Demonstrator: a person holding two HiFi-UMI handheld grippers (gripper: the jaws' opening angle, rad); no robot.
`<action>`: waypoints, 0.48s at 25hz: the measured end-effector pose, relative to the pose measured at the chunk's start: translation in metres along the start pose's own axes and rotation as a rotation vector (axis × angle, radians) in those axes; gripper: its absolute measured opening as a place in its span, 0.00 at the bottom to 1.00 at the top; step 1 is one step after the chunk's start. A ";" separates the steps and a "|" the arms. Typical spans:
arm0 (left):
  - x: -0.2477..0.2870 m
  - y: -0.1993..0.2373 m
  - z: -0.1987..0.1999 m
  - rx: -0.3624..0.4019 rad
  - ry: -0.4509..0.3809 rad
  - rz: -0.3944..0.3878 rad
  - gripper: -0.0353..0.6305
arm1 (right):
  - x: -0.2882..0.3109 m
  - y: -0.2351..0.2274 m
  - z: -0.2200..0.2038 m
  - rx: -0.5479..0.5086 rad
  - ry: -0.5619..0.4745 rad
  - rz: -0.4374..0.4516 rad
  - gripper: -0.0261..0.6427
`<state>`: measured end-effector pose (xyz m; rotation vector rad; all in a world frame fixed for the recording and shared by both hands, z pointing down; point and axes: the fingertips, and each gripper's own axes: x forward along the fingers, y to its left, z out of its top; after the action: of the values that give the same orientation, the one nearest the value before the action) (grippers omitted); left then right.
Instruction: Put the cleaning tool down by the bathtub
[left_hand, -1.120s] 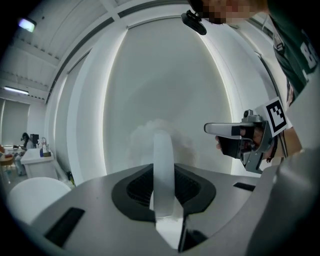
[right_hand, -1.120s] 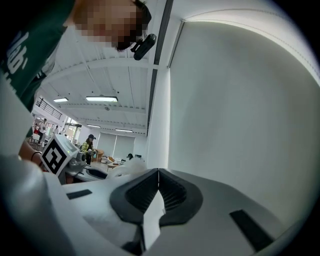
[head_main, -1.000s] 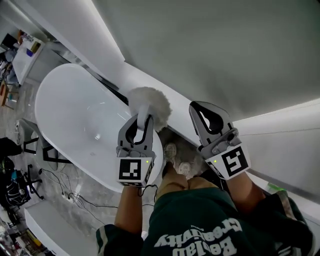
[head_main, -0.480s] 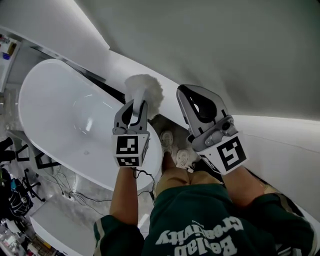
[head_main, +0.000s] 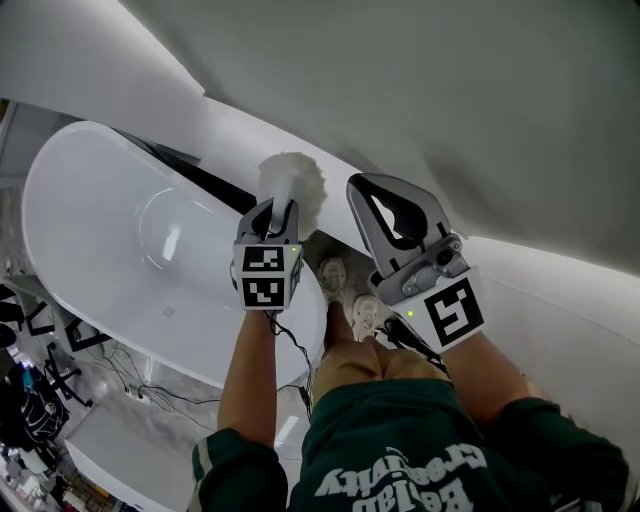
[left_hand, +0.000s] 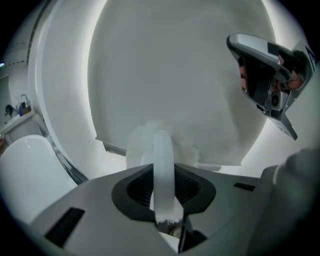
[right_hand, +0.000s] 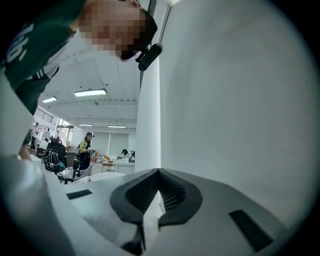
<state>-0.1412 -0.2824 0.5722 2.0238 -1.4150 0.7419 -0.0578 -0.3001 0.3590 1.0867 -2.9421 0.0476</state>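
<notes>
The cleaning tool is a white fluffy duster (head_main: 291, 180) with a white handle (left_hand: 162, 170). My left gripper (head_main: 279, 209) is shut on that handle, and the fluffy head (left_hand: 150, 142) sticks out past the jaws. It hangs over the gap between the rounded end of the white bathtub (head_main: 110, 220) and the white ledge along the wall. In the left gripper view the bathtub (left_hand: 25, 170) shows at lower left. My right gripper (head_main: 365, 186) is just right of the duster, jaws closed together with nothing in them; its tips (right_hand: 159, 171) meet in front of a white wall.
The person's two shoes (head_main: 340, 276) stand on the floor between tub end and wall ledge (head_main: 240, 140). Black cables (head_main: 150, 395) trail on the floor beside the tub. A white column (right_hand: 148, 125) and distant people and desks show in the right gripper view.
The left gripper has sunk with the duster still in its jaws, toward the tub's end. The right gripper has drifted left, closer to it. Both grips are unchanged.
</notes>
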 end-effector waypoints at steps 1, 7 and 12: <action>0.008 0.003 -0.005 -0.003 0.022 -0.001 0.19 | 0.002 -0.001 -0.005 0.000 0.009 0.002 0.06; 0.050 0.018 -0.031 -0.073 0.095 -0.026 0.19 | 0.010 0.002 -0.031 0.025 0.040 0.033 0.06; 0.076 0.026 -0.053 -0.109 0.155 -0.038 0.19 | 0.011 0.001 -0.045 0.040 0.062 0.010 0.06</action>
<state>-0.1507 -0.3013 0.6663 1.8631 -1.2971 0.7704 -0.0671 -0.3051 0.4044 1.0553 -2.9038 0.1383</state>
